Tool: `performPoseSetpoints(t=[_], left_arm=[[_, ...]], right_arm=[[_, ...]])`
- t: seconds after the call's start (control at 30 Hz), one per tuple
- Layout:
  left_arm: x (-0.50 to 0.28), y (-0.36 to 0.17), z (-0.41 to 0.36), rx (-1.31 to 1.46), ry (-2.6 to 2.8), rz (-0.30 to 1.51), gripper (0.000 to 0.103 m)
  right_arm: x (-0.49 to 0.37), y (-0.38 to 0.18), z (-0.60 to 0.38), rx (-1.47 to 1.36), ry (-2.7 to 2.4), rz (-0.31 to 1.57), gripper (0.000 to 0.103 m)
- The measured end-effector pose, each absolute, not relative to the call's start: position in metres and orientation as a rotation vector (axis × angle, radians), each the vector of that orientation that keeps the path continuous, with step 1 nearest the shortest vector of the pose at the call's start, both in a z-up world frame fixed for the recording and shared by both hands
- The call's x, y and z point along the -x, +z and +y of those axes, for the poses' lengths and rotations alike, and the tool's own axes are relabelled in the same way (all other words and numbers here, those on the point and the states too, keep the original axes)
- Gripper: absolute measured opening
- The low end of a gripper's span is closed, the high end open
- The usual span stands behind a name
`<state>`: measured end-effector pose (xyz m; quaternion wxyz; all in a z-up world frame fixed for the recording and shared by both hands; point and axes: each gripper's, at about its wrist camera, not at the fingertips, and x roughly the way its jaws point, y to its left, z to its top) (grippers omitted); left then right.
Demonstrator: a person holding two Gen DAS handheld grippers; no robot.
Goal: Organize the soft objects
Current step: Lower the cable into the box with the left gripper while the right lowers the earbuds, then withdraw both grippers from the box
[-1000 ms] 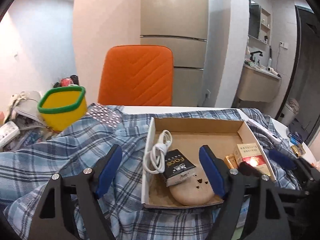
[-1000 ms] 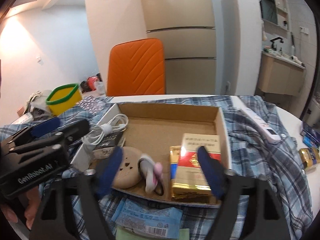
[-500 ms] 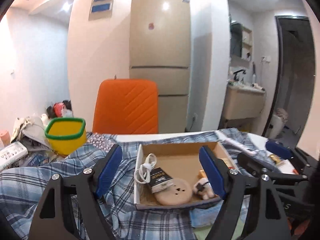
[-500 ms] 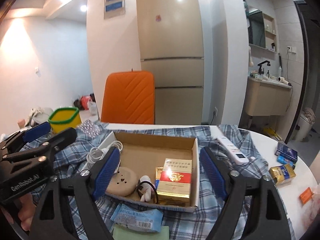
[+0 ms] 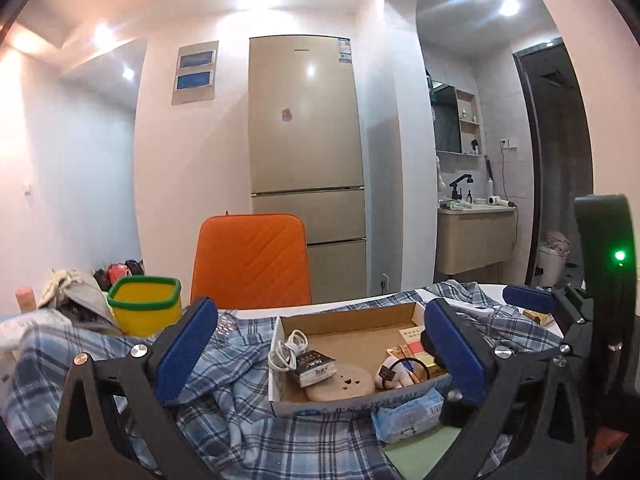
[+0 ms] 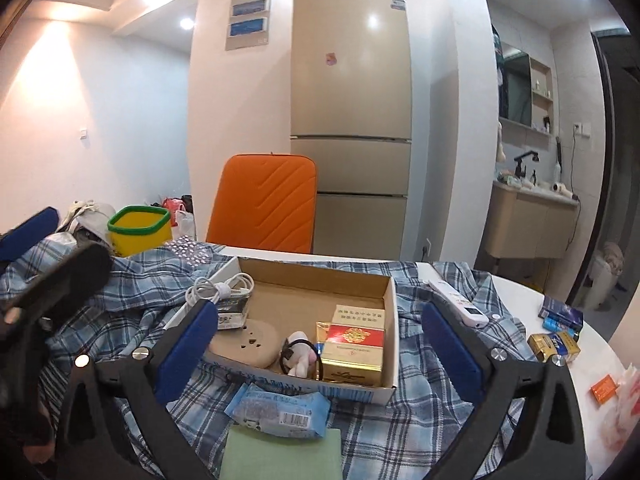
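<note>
A blue plaid shirt (image 6: 132, 292) lies crumpled over the white table, also in the left wrist view (image 5: 240, 364). On it stands a cardboard box (image 6: 384, 390) holding a white cable (image 6: 220, 286), a tan pad (image 6: 250, 344), a small plush with a hair tie (image 6: 298, 354) and red-gold cartons (image 6: 354, 346). A blue tissue pack (image 6: 280, 410) and a green cloth (image 6: 280, 454) lie in front of the box. My right gripper (image 6: 318, 354) is open and empty, raised before the box. My left gripper (image 5: 318, 356) is open and empty, to the left.
A yellow bin with a green rim (image 6: 138, 230) and an orange chair (image 6: 264, 204) stand behind the table. A white remote (image 6: 460, 302), small boxes (image 6: 554, 342) and an orange packet (image 6: 604, 388) lie on the right of the table. A cap (image 5: 80, 300) sits far left.
Both grippers have pulled back and risen away from the box, so more of the room and table shows. Both stay open and empty.
</note>
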<state>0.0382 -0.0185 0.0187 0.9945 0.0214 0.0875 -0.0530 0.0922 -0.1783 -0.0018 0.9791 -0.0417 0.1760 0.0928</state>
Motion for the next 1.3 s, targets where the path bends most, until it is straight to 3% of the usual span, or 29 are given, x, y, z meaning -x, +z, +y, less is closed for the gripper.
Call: performPoseSetpoints(t=[0.27,0.67,1.3], left_arm=[[-0.042,0.009,-0.012,0.007,-0.071,0.213,0.103],[-0.057,0.006,0.010,0.109,-0.023,0.290,0.103],[-0.045,0.008,-0.009,0.007,-0.044,0.225,0.103]], right_arm=[[-0.091,-0.007,-0.167,0.137,0.196,0.356,0.103],[-0.122,-0.024,-0.177,0.061,0.235,0.550,0.103],[-0.150,-0.059,-0.159,0.115,0.288,0.775,0.103]])
